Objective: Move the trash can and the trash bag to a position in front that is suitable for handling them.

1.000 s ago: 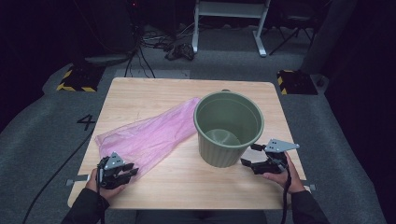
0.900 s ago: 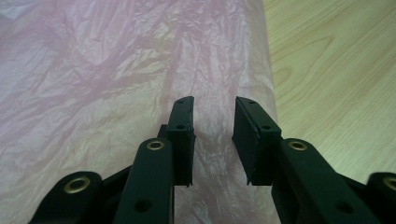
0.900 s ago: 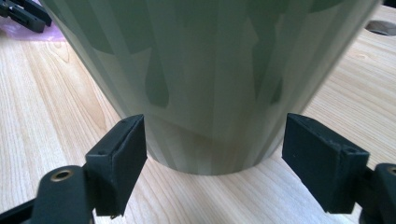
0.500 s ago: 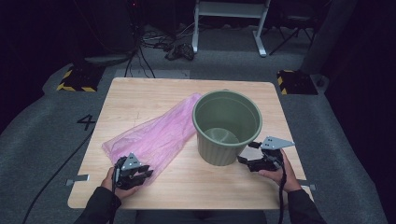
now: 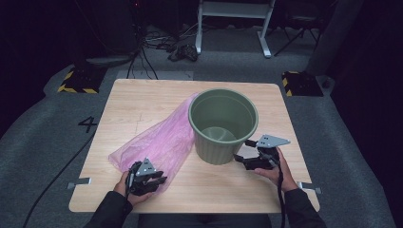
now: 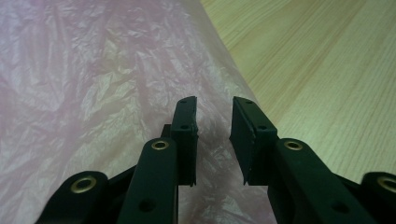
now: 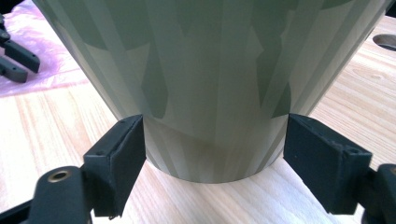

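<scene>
Lining the green plastic bin (image 5: 223, 124) hasn't really started: the crinkly pink plastic bag (image 5: 157, 140) lies flat on the desk (image 5: 228, 190), left of it. Left tongs (image 6: 212, 135) hover narrow over the bag; right tongs (image 7: 212, 163) straddle the bin's base, wide.

Round plastic bucket (image 5: 223, 126): dull sage green inside and out; side wall shows faint paler vertical streaks in the right gripper view. Thin crinkled plastic bag (image 5: 157, 142): translucent pink, whitish along creases, under the left gripper's fingers (image 6: 185, 135). Fingers of both grippers: matte black, brass-coloured rivets. Rectangular wooden desk (image 5: 142, 102): pale blond, fine straight grain. Floor (image 5: 43, 128): grey carpet bearing a black "4".
</scene>
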### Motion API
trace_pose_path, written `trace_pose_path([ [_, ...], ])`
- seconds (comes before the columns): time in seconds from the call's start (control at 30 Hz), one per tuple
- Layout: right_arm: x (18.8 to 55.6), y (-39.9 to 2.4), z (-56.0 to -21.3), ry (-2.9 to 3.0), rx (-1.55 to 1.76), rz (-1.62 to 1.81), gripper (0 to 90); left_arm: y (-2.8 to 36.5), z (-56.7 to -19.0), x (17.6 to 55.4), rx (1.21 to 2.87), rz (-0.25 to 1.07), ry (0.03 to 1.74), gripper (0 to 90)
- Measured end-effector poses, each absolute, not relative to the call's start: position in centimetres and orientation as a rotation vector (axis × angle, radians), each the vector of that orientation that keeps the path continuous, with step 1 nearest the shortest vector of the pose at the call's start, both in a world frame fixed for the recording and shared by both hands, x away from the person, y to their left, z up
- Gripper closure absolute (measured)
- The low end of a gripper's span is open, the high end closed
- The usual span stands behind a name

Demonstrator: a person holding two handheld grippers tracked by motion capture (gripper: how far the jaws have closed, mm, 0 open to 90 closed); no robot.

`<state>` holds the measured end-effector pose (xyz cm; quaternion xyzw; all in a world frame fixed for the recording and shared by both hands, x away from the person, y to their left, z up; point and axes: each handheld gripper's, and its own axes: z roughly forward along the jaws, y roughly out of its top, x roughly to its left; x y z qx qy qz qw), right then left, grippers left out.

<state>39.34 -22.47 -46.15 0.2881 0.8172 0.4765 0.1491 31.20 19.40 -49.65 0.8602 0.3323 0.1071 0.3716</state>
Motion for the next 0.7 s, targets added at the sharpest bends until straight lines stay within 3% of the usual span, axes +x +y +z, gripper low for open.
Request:
trace_pose_path([
  [0.27,39.6,-21.8,-46.5,2.354,0.837,1.356,22.6,17.3,-49.6,30.9,2.225,0.258,0.811,67.9],
  [0.5,39.2,-23.2,-46.6,2.342,0.864,1.353,22.9,17.8,-48.0,29.6,2.185,0.315,0.798,41.0],
  [0.7,38.7,-24.5,-46.7,2.337,0.878,1.326,22.8,22.0,-45.1,28.6,2.046,0.449,0.861,34.8],
])
